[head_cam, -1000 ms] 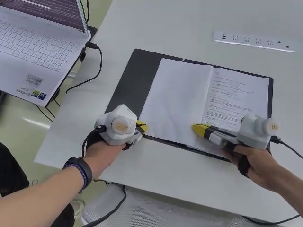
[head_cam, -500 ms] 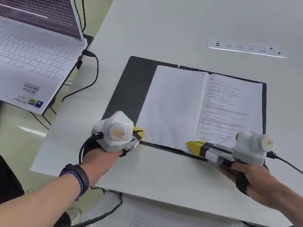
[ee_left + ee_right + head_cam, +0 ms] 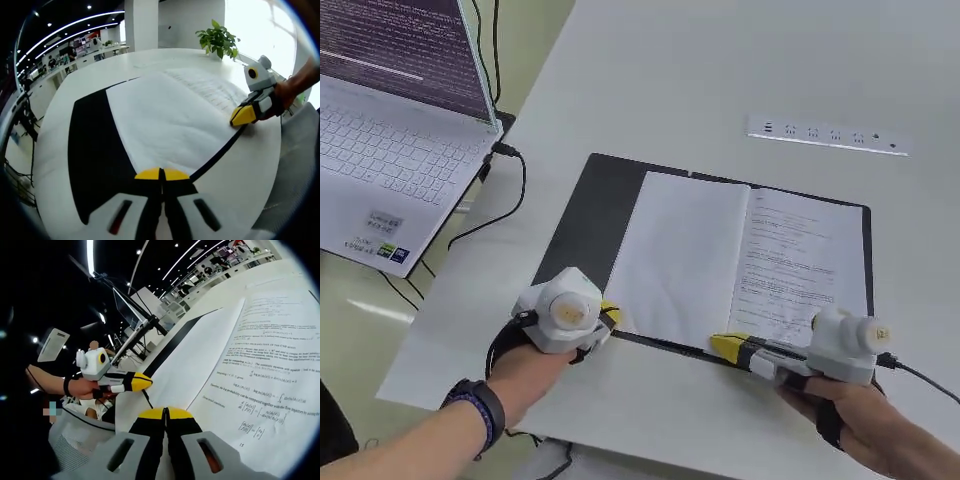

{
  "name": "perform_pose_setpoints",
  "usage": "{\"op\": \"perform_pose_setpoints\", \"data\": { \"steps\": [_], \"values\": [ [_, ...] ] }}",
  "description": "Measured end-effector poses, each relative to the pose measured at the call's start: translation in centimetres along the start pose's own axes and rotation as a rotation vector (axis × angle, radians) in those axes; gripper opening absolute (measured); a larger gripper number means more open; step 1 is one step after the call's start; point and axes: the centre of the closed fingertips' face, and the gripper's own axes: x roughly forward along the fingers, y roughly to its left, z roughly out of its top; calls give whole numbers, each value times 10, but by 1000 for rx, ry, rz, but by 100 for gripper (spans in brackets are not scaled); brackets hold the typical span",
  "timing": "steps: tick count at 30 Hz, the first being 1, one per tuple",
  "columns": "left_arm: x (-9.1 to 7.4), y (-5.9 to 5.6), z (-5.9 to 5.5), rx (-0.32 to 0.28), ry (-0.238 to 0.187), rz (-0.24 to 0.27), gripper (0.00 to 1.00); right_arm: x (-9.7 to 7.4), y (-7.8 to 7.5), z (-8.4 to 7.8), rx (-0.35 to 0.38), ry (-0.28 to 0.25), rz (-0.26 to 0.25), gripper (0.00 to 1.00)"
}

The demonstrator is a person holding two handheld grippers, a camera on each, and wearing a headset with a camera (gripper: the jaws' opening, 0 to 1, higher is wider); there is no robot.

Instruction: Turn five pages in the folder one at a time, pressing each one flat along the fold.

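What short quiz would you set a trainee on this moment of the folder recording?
1. True or false: the left gripper has its jaws spread wide open.
2. Multiple choice: where on the folder do the right gripper's tips sit? A, at the near end of the fold; B, at the far end of the fold; C, at the outer right edge.
3. Fill in: in the head view, the printed page lies to the ___ of the fold.

Key: 1 false, the jaws are shut; 2 A; 3 right.
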Motion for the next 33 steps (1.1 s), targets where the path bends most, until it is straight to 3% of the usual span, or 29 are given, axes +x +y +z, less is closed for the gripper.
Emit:
{"op": "perform_pose_setpoints", "data": {
  "steps": [2, 4, 11, 20, 33],
  "values": [
    [0, 0, 0, -3, 7, 0, 0, 0, 0, 0, 7, 1, -4, 0],
    [-1, -5, 1, -77, 16, -34, 2, 0, 0, 0, 8, 7, -10, 0],
    [-5, -21, 5, -67, 27, -73, 27, -8, 6, 10, 19, -25, -23, 10],
    [-12, -29, 18, -39, 11, -96, 35, -26, 2, 28, 4, -78, -70, 17],
    [-33, -26, 38, 3, -34, -96, 40, -64, -3, 52, -75, -131, -156, 26]
  ]
}}
